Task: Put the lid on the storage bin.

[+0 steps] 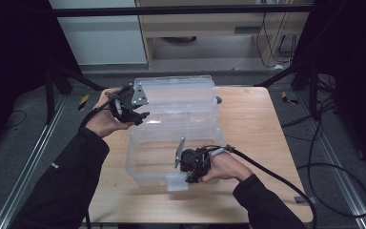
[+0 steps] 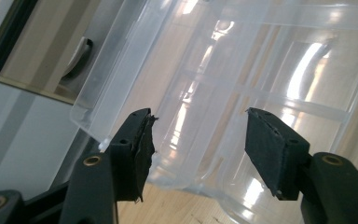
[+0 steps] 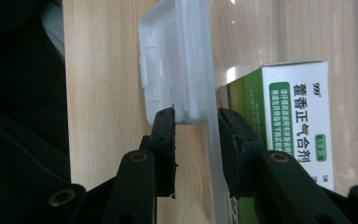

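Note:
A clear plastic storage box [image 1: 140,164] stands on the wooden table [image 1: 252,124] with its lid [image 1: 181,93] swung up at the back. My left gripper [image 1: 143,117] is at the lid's left edge, open, and the lid's clear corner [image 2: 186,84] lies just beyond its pads [image 2: 268,149]. My right gripper [image 1: 190,180] is at the box's front wall, and its jaws [image 3: 196,126] are shut on the white latch [image 3: 177,60]. A green and white medicine carton [image 3: 298,116] shows through the wall, inside the box.
The table's front edge runs close behind my right hand. Black cables [image 1: 314,191] trail over the floor at the right. A dark frame bar [image 1: 171,9] and a wooden cabinet [image 1: 209,28] stand beyond the table.

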{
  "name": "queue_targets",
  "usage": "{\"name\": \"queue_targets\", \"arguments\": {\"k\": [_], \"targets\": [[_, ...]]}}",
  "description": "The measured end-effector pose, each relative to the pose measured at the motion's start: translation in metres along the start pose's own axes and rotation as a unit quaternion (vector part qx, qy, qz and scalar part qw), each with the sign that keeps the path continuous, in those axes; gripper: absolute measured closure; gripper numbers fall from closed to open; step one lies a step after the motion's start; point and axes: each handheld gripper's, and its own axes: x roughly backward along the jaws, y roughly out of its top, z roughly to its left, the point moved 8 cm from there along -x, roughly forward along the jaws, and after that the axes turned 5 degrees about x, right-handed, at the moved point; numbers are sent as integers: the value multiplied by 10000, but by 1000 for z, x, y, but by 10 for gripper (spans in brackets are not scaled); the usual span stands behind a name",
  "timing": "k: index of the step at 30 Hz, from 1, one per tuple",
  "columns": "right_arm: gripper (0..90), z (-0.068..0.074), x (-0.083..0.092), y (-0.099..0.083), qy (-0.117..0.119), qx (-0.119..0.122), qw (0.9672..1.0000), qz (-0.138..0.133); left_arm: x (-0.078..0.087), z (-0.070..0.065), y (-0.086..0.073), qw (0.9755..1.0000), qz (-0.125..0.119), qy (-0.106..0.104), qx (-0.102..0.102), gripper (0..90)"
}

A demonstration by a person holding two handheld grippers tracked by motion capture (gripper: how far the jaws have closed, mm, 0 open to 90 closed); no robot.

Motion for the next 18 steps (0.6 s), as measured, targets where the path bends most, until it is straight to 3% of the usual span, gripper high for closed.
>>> {"name": "queue_targets", "arguments": {"k": [18], "targets": [[684,0,0,0,-18,37,10000,-4,-22,-8,16,9978,265,-49,-613,426]]}}
